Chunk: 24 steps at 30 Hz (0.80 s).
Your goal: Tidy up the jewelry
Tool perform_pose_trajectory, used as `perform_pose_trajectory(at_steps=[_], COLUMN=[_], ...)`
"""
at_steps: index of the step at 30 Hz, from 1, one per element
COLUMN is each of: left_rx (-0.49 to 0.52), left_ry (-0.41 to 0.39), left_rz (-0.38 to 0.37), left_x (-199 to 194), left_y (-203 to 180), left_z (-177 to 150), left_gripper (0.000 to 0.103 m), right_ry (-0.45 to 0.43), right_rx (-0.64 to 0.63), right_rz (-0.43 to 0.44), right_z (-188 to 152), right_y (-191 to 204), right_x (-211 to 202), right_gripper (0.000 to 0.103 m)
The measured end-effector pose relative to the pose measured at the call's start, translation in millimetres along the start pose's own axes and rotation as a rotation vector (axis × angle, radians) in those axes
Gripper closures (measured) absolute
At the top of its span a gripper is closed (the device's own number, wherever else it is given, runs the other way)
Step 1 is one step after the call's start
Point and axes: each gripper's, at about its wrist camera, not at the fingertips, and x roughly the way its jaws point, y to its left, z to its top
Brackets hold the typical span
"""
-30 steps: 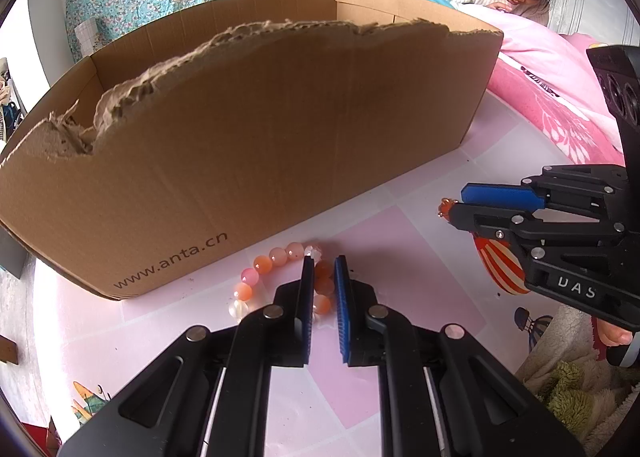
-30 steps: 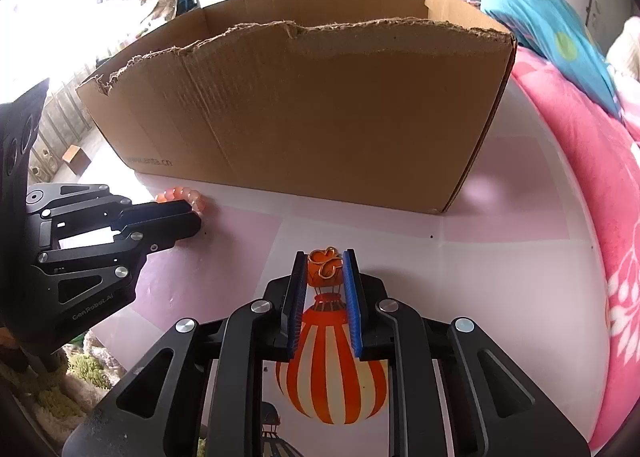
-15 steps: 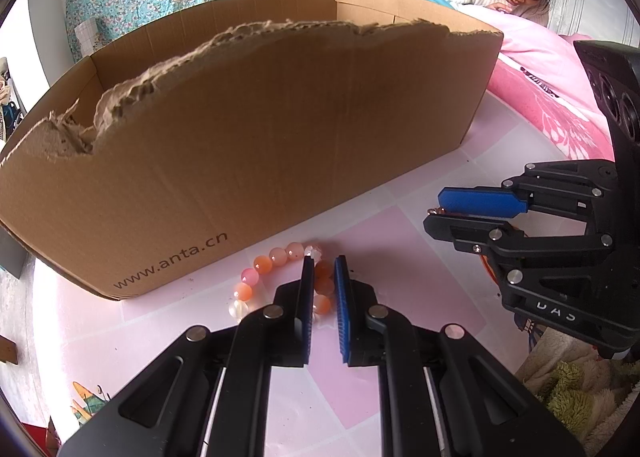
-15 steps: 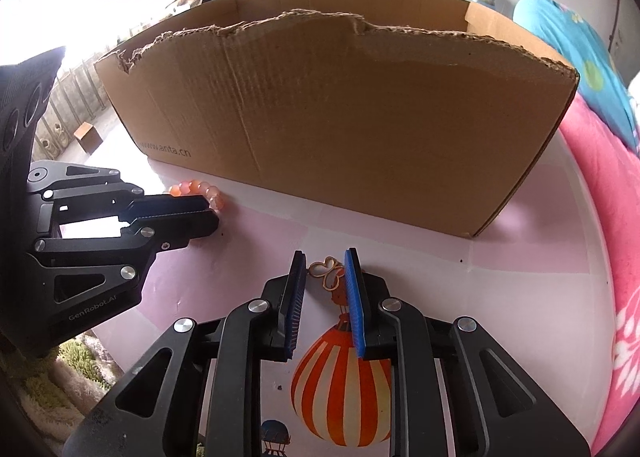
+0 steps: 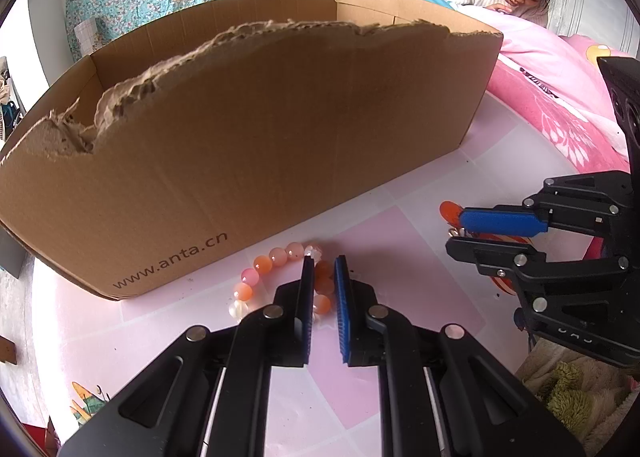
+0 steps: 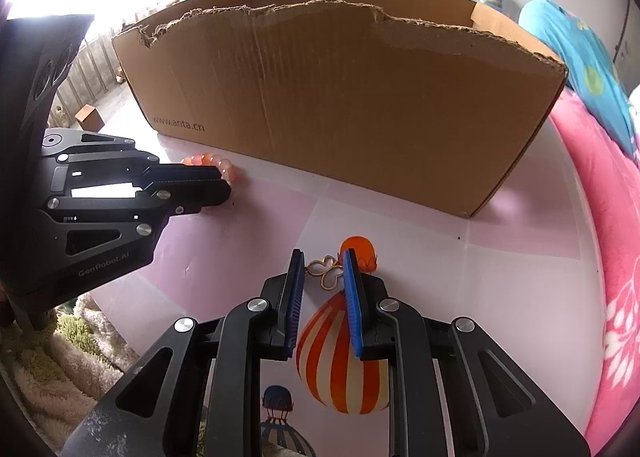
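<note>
Holding: two grippers over a pink and white table, both pointing down toward a torn cardboard box on its far side.
Left gripper: my fingers are nearly together, pinching a bracelet of orange and pink beads that lies just in front of the box.
Right gripper: my fingers stand a little apart, a gold butterfly-shaped charm clamped between the blue pads, above a printed balloon on the table.
Far right: a person leans on pink bedding.
</note>
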Motion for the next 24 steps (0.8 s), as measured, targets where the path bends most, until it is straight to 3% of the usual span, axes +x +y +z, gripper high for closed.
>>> perform_pose_trajectory(at_steps=[4,8,13,21,24], left_rx=[0.0,0.001,-0.001,-0.002,-0.005], left_ry=[0.0,0.0,-0.001,-0.003,-0.004], left_rz=[-0.001,-0.001,-0.002,-0.007,-0.009], left_x=[0,0,0,-1,-1], left_y=[0,0,0,-1,1], left_z=[0,1,0,1,0], left_gripper=[0.093,0.093,0.093,0.093,0.093], right_ry=[0.014,0.027,0.044,0.097,0.114], right_rx=[0.021,0.052,0.005,-0.091,-0.118], right_rz=[0.015,0.039,0.024,0.052,0.058], right_z=[0,5,9,24,30], right_y=[-4,-10,-5,11,14], right_x=[0,3,12,22,24], right_gripper=[0.085,0.076,0.072,0.073,0.081])
